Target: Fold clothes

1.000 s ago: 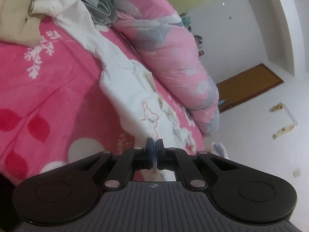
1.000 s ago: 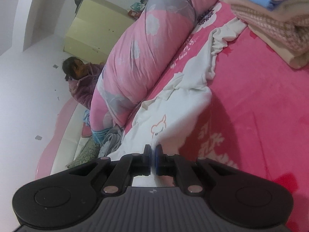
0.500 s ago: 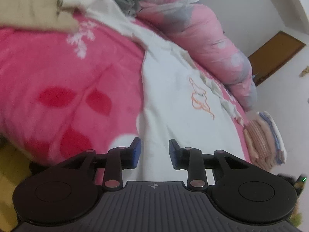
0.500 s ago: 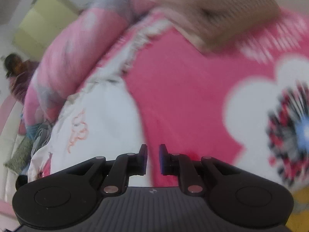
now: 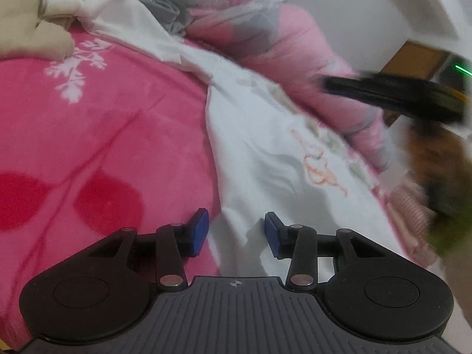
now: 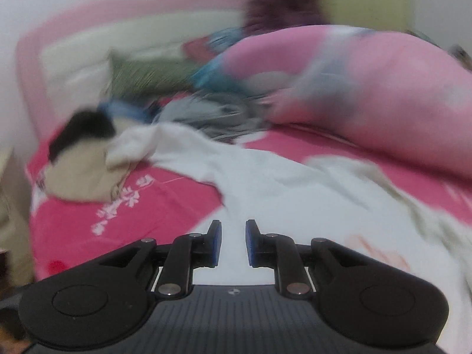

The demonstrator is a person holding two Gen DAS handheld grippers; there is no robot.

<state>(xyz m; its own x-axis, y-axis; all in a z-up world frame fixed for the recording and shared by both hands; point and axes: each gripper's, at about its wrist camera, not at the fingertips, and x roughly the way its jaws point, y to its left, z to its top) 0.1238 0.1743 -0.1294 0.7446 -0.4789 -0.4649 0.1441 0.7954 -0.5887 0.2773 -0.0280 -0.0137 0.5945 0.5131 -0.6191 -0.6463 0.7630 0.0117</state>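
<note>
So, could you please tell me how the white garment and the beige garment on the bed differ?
The white garment lies spread out long across the pink blanket, while the beige garment sits bunched in a heap. The white garment bears an orange line drawing; the beige garment looks plain. The white garment reaches right up to both grippers; the beige garment lies farther off. Both rest on the same blanket, and neither is folded yet.

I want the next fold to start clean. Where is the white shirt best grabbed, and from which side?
Probably the white shirt at its near edge on the pink blanket, approached low from the blanket side: it lies flat there, and the left hand-held gripper, jaws opening and empty, already hovers there.
</note>
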